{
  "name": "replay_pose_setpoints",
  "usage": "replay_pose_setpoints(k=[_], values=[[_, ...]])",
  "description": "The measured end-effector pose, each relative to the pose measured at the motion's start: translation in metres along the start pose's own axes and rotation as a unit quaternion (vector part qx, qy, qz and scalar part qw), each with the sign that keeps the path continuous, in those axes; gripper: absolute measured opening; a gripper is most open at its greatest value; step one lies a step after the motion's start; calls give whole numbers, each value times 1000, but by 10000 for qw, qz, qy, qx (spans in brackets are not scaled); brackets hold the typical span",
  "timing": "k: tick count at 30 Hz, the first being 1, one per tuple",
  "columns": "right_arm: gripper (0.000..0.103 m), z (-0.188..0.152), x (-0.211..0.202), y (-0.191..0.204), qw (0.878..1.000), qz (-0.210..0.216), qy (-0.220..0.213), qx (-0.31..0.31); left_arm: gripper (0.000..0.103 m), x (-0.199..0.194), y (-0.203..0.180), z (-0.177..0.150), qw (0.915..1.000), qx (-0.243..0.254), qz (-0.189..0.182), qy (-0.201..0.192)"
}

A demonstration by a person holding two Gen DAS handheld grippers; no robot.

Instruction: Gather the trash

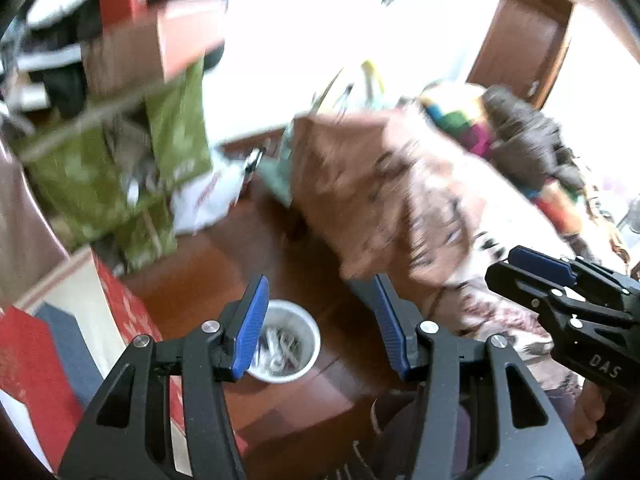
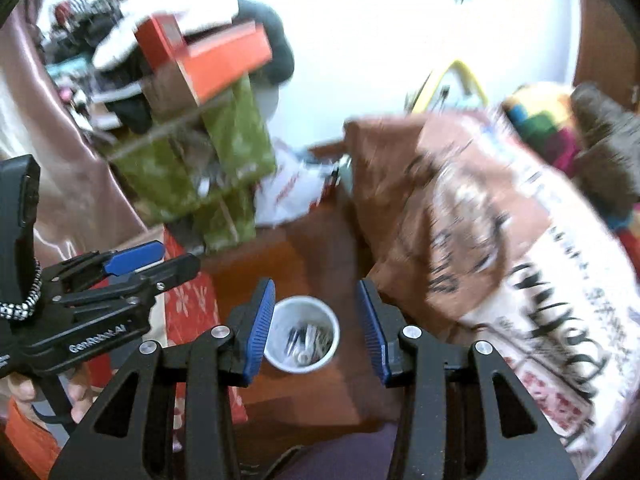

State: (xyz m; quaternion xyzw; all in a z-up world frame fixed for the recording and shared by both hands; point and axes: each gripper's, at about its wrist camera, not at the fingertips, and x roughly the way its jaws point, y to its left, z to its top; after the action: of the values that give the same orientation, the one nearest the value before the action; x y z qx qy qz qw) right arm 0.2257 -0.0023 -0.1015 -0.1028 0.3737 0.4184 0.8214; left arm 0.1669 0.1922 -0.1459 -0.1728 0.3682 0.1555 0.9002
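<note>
Both tongs stand released with nothing between their blue pads: the left gripper (image 1: 320, 324) has its jaws parted wider than the right gripper (image 2: 316, 328), and each looks down from well above at the white cup (image 1: 286, 342) on the wooden floor (image 1: 288, 408). That cup, which appears to hold bits of collected trash (pale and dark scraps, too blurred to name), sits at about six o'clock in both wrist views, framed between the fingers but far below them, touching neither. Judging from this, the step in hand is a search for the next piece of litter, so it would be wise to slow the hands, since both views are smeared, and settle on one target before descending. At nine o'clock from the cup lies a red patterned box (image 2: 192, 312), near the cup but apart from it. Toward three o'clock a brown printed bedcover (image 2: 460, 216) hangs over the floor's edge and could hide scraps or snag a finger. Farther off, at eleven o'clock, a white plastic bag (image 1: 208, 200) lies on the floor and looks the likeliest trash. Behind it green bags (image 1: 104, 176) hang from a crowded rack topped by a red-orange box (image 2: 224, 56), crowding any reach from that side.
</note>
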Motion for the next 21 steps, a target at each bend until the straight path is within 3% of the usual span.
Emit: replay_pose_setpoints(k=[7, 13, 16, 18, 21], values=[[39, -8, -123, 7, 9905, -565, -1241, 192, 52, -122, -54, 7, 9922, 470, -388, -1091], [39, -31, -191, 13, 9760, -976, -1877, 506, 55, -200, -94, -10, 9782, 983, -603, -1729], [41, -41, -212, 21, 9670, -1279, -2120, 592, 62, -228, -107, -21, 9722, 1140, -674, -1931], [58, -47, -225, 22, 9609, -1464, -2266, 627, 76, -244, -115, -28, 9684, 1262, -733, -2022], [75, -54, -240, 20, 9554, -1556, -2371, 820, 100, -260, -121, -35, 9635, 1327, -802, -2181]])
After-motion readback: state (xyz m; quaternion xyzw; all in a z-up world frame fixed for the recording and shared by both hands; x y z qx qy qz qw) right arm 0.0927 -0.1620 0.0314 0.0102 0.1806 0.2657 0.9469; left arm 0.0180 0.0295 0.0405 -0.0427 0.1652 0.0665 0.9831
